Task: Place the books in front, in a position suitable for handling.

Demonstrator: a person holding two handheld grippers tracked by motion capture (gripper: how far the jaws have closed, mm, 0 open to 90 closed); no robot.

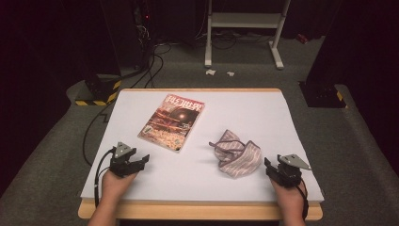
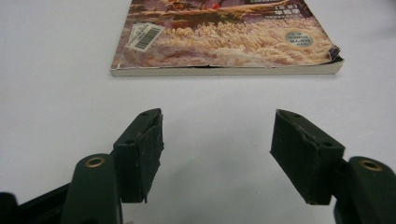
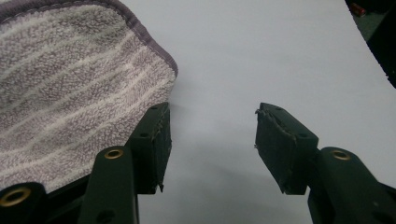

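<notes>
On the white worktop [image 1: 197, 174], the left hand-held gripper [image 1: 141, 161] rests wide and empty, near the magazine [image 1: 172, 122]. The right hand-held gripper [image 1: 268, 165] gapes empty just beside the striped towel [image 1: 237, 155], right of the magazine.

A magazine [image 1: 172, 122] lies flat on the white table top [image 1: 197, 174], left of centre, turned at a slant, its reddish-gold cover facing up (a barcode sticker sits near one lower corner, and the near edge looks a little worn). To its right, well apart, a striped mauve-grey terry towel [image 1: 236, 154] lies crumpled in a loose heap, its darker hem curling over the top.
</notes>
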